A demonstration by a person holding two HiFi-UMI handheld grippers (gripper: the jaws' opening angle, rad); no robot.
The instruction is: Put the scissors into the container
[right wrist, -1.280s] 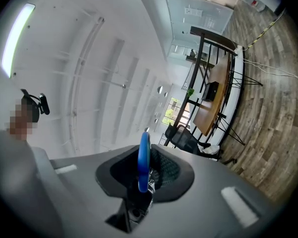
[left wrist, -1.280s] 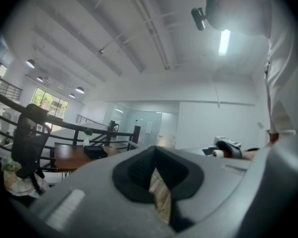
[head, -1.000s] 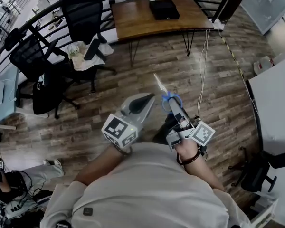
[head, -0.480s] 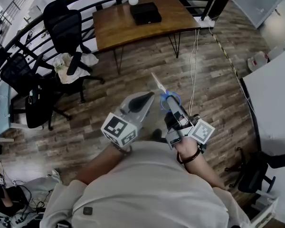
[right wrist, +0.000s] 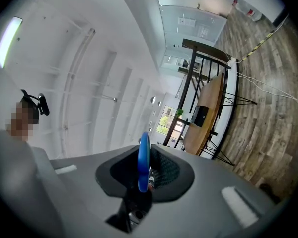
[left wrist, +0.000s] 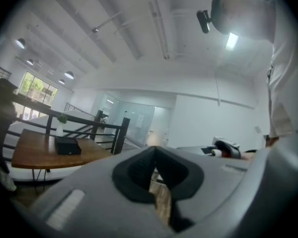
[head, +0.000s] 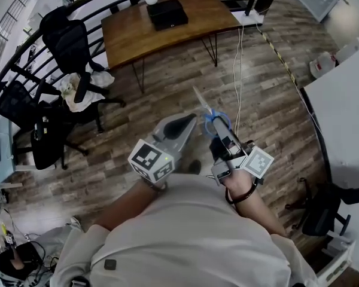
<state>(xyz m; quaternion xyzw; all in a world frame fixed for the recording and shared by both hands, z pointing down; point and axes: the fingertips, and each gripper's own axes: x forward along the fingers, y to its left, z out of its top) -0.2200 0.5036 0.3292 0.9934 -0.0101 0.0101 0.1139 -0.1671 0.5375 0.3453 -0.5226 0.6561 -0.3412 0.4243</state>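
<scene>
Pick-up done: right gripper clamps the scissors by the handle, blade toward 11 o'clock; left gripper, at its 9 o'clock, closed on nothing; no container visible, placement outstanding

Wooden table bearing black box; black office chairs beside; white cable across plank floor.

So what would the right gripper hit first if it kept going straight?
Nothing close: the right gripper, holding blue-handled scissors, faces open air; far ahead stands the brown wooden table, though depth is unclear.
</scene>
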